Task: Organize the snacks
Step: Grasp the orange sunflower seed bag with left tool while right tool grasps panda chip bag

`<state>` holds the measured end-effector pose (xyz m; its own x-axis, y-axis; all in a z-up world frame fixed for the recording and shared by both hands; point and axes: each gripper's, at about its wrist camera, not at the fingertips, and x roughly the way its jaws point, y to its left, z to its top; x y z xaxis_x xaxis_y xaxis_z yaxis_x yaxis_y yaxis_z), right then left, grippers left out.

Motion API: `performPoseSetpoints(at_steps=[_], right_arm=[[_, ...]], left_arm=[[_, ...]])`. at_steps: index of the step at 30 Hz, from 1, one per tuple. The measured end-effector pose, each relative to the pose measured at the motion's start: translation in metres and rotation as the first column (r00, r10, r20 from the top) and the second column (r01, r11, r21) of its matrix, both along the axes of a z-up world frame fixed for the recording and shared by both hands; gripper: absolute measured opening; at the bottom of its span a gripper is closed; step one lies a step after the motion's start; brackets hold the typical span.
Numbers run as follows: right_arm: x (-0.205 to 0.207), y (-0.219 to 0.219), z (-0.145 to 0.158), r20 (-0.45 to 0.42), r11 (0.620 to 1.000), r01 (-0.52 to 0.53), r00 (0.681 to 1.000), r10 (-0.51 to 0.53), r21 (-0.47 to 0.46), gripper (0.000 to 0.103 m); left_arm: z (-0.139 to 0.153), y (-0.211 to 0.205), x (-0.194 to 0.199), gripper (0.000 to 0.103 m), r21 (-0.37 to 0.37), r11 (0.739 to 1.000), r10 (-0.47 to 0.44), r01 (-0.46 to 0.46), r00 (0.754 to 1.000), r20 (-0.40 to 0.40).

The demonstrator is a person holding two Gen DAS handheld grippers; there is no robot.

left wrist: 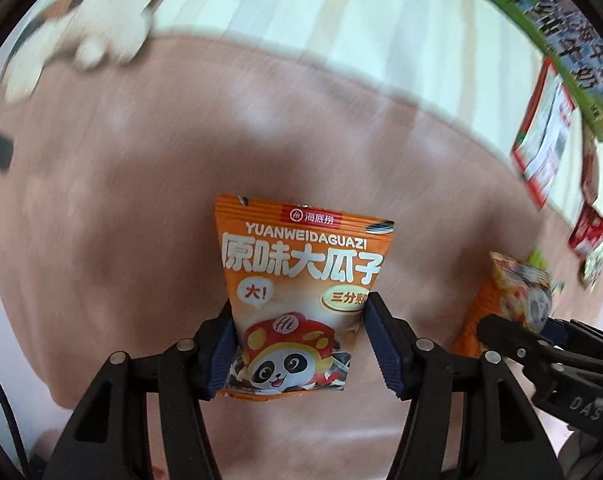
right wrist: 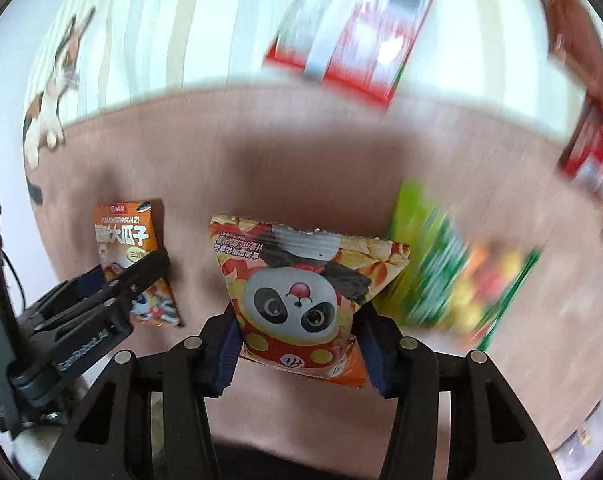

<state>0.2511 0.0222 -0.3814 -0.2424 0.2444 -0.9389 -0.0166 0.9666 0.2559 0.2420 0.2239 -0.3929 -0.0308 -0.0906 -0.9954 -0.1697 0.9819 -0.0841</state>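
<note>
A calico cat (right wrist: 49, 96) (blurred) lies at the brown rug's (right wrist: 301, 152) edge on pale flooring (left wrist: 301, 12).

Both the left gripper (left wrist: 297, 344) and the right gripper (right wrist: 297, 344) are matte black, angular frames with round silver screws, ribbed dark-blue pads (left wrist: 383, 350), and white lettering at three o'clock.

Seed pack (left wrist: 297, 300): glossy printed foil/plastic, crimped top. Chip pack (right wrist: 309, 300) same, shiny. Fingers (left wrist: 217, 344) matt black plastic w/ ribbed blue pads. Table (left wrist: 121, 200): smooth matt wood-look.
</note>
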Motion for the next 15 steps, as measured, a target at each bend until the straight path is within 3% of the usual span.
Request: performPoseSetpoints(at_steps=[3,6,8,15], right_arm=[[0.005,-0.007,0.004,0.025,1.000,0.010,1.000,-0.010,0.013,0.061],[0.003,-0.012,0.004,0.010,0.998,0.046,0.999,-0.047,0.037,0.076],[-0.002,-0.010,0.003,0.003,0.997,0.063,0.998,-0.063,0.044,0.077],[-0.029,0.002,-0.012,-0.025,0.990,0.127,0.992,-0.126,0.056,0.075]], left_arm=[[-0.005,-0.012,0.008,0.059,0.027,0.997,-0.077,0.077,0.997,-0.016],[-0.011,-0.028,0.003,0.064,0.042,0.990,-0.133,0.135,0.990,-0.047],[-0.018,-0.037,0.002,0.069,0.040,0.986,-0.162,0.164,0.985,-0.055],[-0.034,-0.071,0.001,0.068,0.047,0.985,-0.164,0.165,0.986,-0.041]])
